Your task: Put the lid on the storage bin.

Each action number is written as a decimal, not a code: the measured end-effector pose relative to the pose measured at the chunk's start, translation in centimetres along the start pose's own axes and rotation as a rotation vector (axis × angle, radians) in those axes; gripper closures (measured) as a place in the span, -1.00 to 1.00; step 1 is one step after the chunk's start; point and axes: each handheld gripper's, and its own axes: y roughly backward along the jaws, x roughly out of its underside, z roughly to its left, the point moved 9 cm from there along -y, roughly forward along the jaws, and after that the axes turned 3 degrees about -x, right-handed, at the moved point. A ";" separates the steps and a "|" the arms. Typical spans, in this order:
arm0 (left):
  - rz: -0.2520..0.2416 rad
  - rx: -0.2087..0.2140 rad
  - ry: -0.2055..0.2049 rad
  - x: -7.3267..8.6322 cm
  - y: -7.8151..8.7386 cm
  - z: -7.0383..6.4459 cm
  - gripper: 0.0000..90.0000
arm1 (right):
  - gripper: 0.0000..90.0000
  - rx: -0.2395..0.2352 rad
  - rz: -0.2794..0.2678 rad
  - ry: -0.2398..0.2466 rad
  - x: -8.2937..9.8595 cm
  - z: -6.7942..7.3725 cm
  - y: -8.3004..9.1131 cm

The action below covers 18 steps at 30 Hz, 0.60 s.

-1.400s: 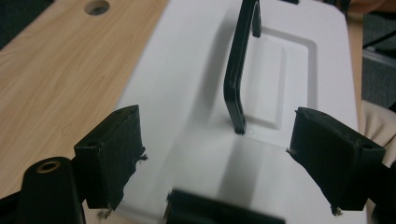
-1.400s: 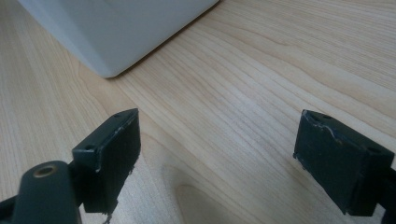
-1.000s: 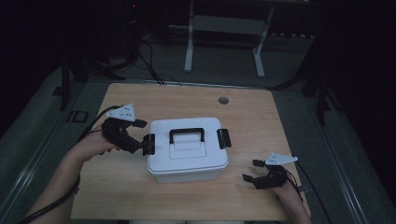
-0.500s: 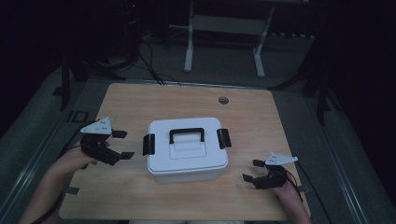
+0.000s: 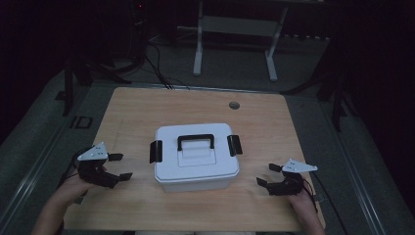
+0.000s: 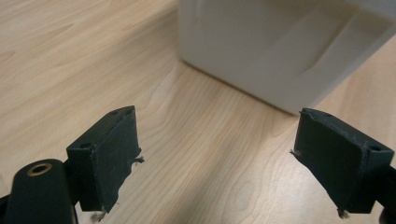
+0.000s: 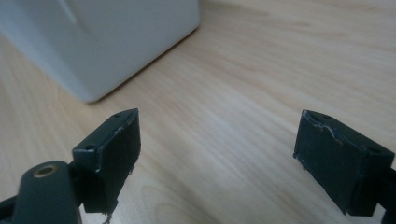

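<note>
At the table's middle sits the white box [image 5: 196,155], lid latched. My left gripper [image 5: 119,166] and right gripper [image 5: 268,174] rest near the front corners, jaws wide, empty. I'd approach both black latches [image 5: 234,145] squarely, level.

The high view looks forward and down on the whole counter [image 5: 147,112]. Both gripper views sit low, close over their jaws, sharing the white box [image 5: 195,156], toward 1 and 11 o'clock.

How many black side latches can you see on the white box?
2: left latch and right latch, one at each end of the white box. None seen elsewhere.
</note>
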 end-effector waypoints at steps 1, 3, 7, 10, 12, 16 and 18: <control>-0.001 0.003 0.011 0.4 -0.1 0.0 -0.69 | -0.68 0.006 -0.007 -0.005 0.0 -0.1 0.1; 0.006 -0.002 0.020 1.1 -0.4 -0.1 -0.69 | -0.68 0.024 -0.006 -0.005 0.1 -0.3 0.1; 0.028 -0.008 0.022 2.3 -1.1 -0.3 -0.69 | -0.68 0.035 0.002 0.004 0.2 -0.4 -0.1; 0.017 -0.019 0.029 2.7 -1.4 -0.4 -0.69 | -0.68 0.041 0.001 0.002 0.3 -0.4 -0.1; 0.005 -0.032 0.039 2.9 -1.4 -0.4 -0.69 | -0.68 0.046 -0.007 -0.005 0.3 -0.5 -0.1; -0.040 -0.070 0.063 3.1 -1.4 -0.2 -0.69 | -0.68 0.064 -0.011 -0.010 0.4 -0.8 -0.1; -0.065 -0.095 0.074 3.3 -1.3 0.1 -0.69 | -0.68 0.066 -0.011 -0.013 0.4 -0.8 -0.1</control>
